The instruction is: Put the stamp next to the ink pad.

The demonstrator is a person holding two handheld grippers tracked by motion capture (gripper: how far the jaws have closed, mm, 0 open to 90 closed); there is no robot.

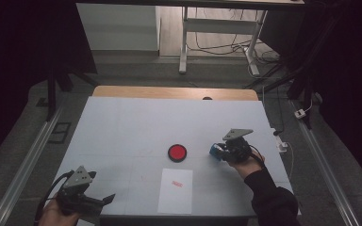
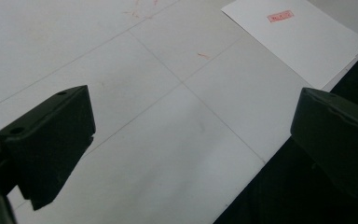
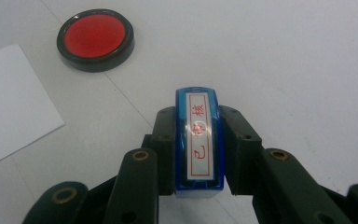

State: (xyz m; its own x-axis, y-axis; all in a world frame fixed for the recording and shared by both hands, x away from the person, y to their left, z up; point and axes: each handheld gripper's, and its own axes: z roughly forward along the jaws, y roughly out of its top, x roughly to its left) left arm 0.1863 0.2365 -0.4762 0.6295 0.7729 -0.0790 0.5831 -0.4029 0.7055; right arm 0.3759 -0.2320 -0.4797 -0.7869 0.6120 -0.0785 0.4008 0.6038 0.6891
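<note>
My right gripper (image 3: 198,144) is shut on a blue stamp (image 3: 199,140) with a white label in red characters; its jaws press on both long sides. In the high view this gripper (image 1: 217,151) holds the stamp (image 1: 214,150) just above the table, to the right of a round red ink pad (image 1: 177,152) in a black rim. The ink pad (image 3: 95,38) lies ahead and to the left in the right gripper view. A white sheet (image 1: 176,190) with a red stamp mark lies near the front edge. My left gripper (image 1: 107,199) stands open at the front left corner, nothing between its jaws.
The white table (image 1: 122,127) has a wooden strip at its far edge. In the left gripper view the sheet (image 2: 298,39) lies at the upper right and the table's front edge (image 2: 261,165) runs diagonally, with dark floor beyond. A desk frame and cables stand beyond the table.
</note>
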